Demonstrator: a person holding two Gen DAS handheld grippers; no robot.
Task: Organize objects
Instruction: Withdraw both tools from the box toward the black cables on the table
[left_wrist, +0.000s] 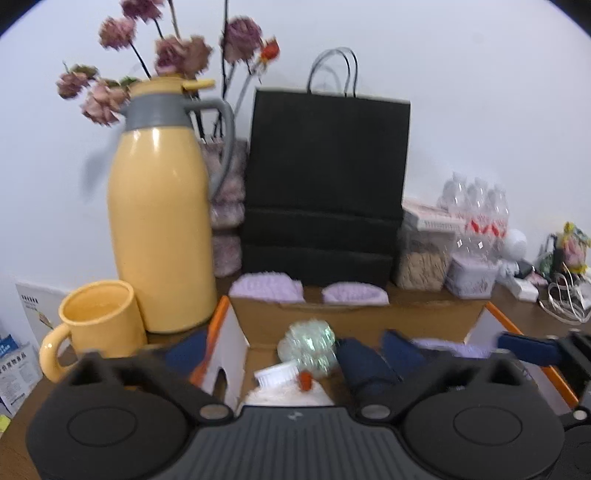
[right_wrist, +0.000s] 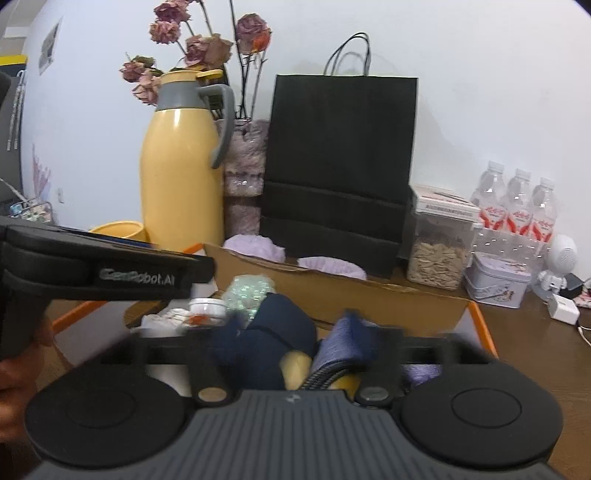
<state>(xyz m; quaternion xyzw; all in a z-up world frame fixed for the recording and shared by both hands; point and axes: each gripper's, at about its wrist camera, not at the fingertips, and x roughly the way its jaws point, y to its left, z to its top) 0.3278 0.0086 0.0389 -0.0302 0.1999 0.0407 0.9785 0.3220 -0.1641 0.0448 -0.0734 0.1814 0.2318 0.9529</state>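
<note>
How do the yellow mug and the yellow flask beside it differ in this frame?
The yellow flask stands far taller than the yellow mug. The flask is closed with a lid and has a grey collar and grey handle; the mug is open-topped and yellow all over, handle included. The flask's handle faces the black paper bag, while the mug's handle points the other way. Both are glossy yellow, upright, and close together on the wooden table.

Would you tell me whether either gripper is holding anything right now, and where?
Nothing is held: the left gripper and right gripper both stand open above the box.
</note>
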